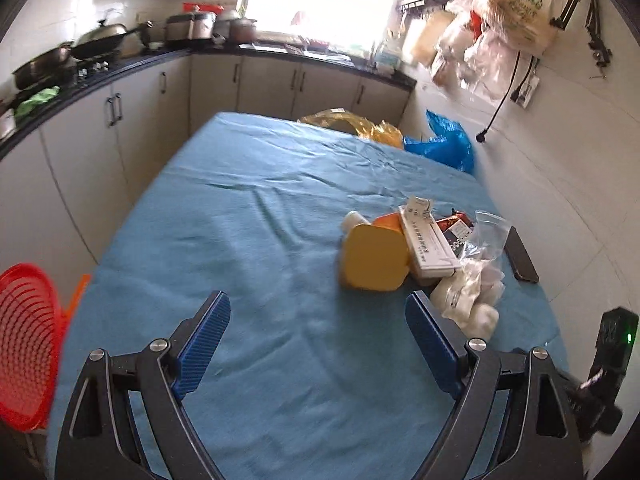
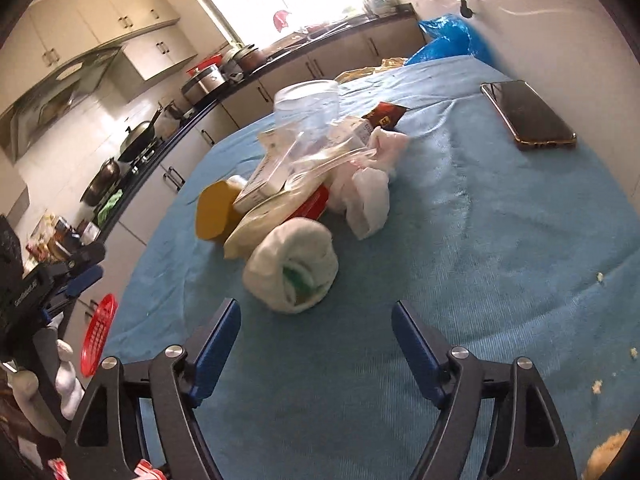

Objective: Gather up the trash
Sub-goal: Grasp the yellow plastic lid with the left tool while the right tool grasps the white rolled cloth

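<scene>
The trash lies in one heap on the blue cloth: a yellow bottle [image 1: 374, 258] on its side, touching a white box [image 1: 426, 242]. A clear bag [image 2: 310, 130], crumpled tissues [image 2: 366, 196] and a white roll [image 2: 290, 270] crowd beside them.

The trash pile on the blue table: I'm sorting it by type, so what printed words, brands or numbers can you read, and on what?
None can be quoted for certain.
White carton: dark printed lines, too blurred to read.
Red-and-black packet: print too small to read.
Clear plastic bag: faint marks, unreadable.
Hanging bag on the wall: green print, blurred.
Yellow container: no text visible.
</scene>
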